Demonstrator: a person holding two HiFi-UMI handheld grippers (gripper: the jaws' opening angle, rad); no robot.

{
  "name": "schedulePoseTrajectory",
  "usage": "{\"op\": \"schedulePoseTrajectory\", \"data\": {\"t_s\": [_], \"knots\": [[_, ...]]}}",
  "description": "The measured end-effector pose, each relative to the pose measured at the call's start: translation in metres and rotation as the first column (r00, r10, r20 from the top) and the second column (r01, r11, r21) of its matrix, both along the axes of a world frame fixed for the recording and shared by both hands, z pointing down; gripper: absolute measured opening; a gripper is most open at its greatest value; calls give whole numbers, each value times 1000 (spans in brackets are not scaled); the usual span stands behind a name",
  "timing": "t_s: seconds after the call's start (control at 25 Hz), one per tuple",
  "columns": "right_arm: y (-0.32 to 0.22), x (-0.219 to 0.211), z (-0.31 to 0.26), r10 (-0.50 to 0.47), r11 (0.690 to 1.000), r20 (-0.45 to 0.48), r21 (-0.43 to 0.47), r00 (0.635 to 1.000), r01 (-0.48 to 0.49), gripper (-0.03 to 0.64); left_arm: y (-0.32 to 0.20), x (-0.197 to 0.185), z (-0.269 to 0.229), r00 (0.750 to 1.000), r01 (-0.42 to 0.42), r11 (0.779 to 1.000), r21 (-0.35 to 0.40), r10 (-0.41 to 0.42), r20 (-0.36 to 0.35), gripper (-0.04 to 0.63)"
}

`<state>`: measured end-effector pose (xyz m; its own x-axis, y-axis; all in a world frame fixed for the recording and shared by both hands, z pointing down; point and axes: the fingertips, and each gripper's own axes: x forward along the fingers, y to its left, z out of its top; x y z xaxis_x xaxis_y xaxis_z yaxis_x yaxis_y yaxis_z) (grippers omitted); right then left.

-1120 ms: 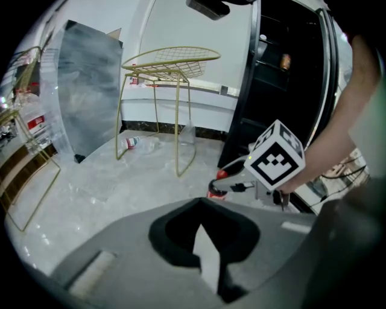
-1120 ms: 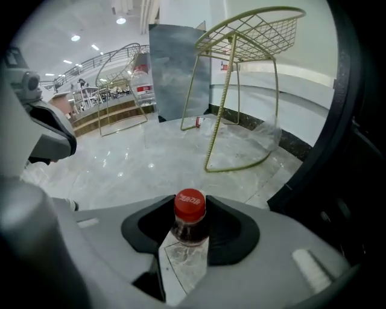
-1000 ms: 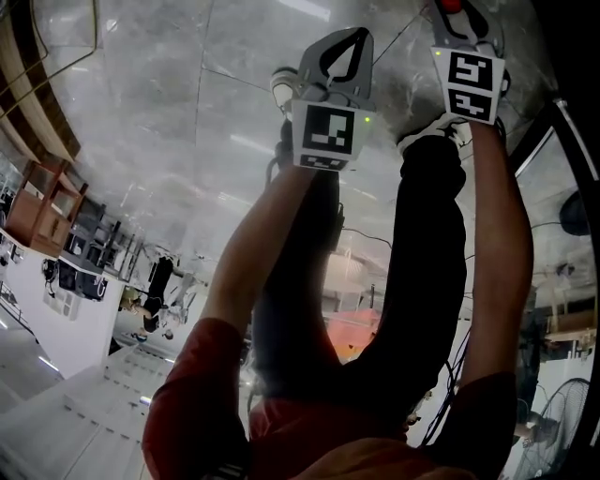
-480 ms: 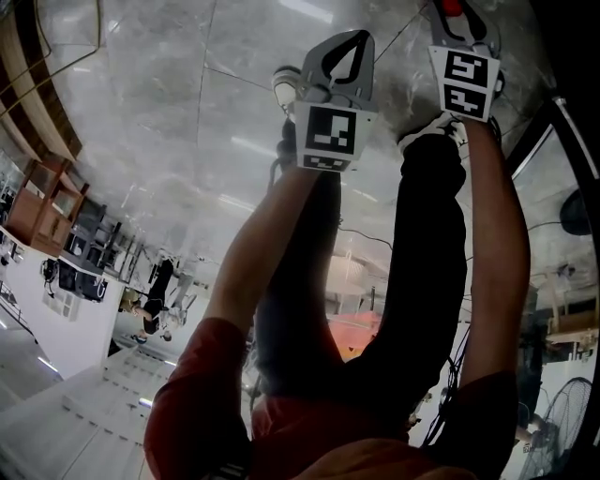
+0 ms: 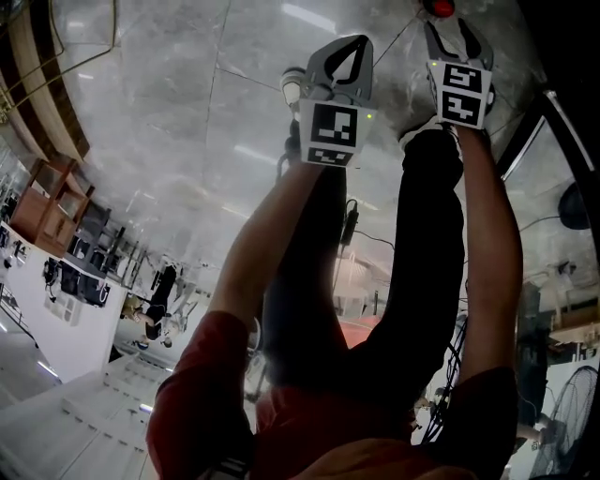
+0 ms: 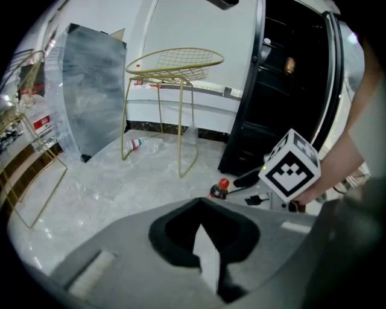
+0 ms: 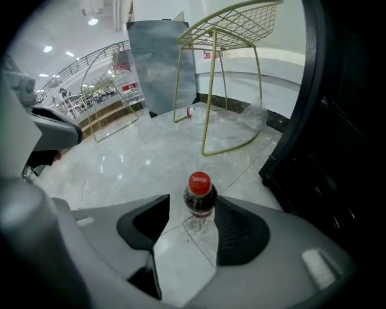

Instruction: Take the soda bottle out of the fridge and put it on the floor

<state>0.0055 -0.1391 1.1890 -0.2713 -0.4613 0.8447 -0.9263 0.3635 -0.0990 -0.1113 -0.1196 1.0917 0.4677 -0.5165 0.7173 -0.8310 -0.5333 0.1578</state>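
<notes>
The soda bottle (image 7: 199, 199), dark with a red cap, stands upright on the marble floor (image 7: 132, 163) just in front of the black fridge (image 7: 338, 151). My right gripper (image 7: 190, 211) is around its neck and its jaws are opening: the left pad stands clear of the bottle, the right pad is close beside it. In the head view the red cap (image 5: 438, 7) shows at the top edge between the right gripper's (image 5: 448, 33) fingers. My left gripper (image 5: 339, 58) hangs to its left, shut and empty. In the left gripper view the bottle (image 6: 221, 189) stands beyond the left gripper (image 6: 202, 208).
A gold wire chair (image 6: 175, 66) stands on the floor left of the fridge (image 6: 283, 90). A grey panel (image 6: 93, 90) leans against the wall and a small bottle (image 6: 137, 143) lies near it. The person's legs and shoes (image 5: 292, 86) are below the grippers.
The right gripper's jaws have spread apart from the bottle neck. Both grippers have shifted slightly in the head view. The left gripper stays shut.
</notes>
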Motion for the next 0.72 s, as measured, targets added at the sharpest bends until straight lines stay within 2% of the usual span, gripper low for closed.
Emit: {"op": "schedulePoseTrajectory", "data": {"t_s": [0.48, 0.72], "knots": [[39, 4, -121, 78, 995, 35, -63, 996, -76, 218, -3, 2, -122, 1000, -8, 1000, -20, 9, 10, 0], [53, 12, -206, 95, 993, 44, -68, 994, -92, 218, 5, 13, -208, 1000, -21, 1000, -21, 21, 0, 0]]}}
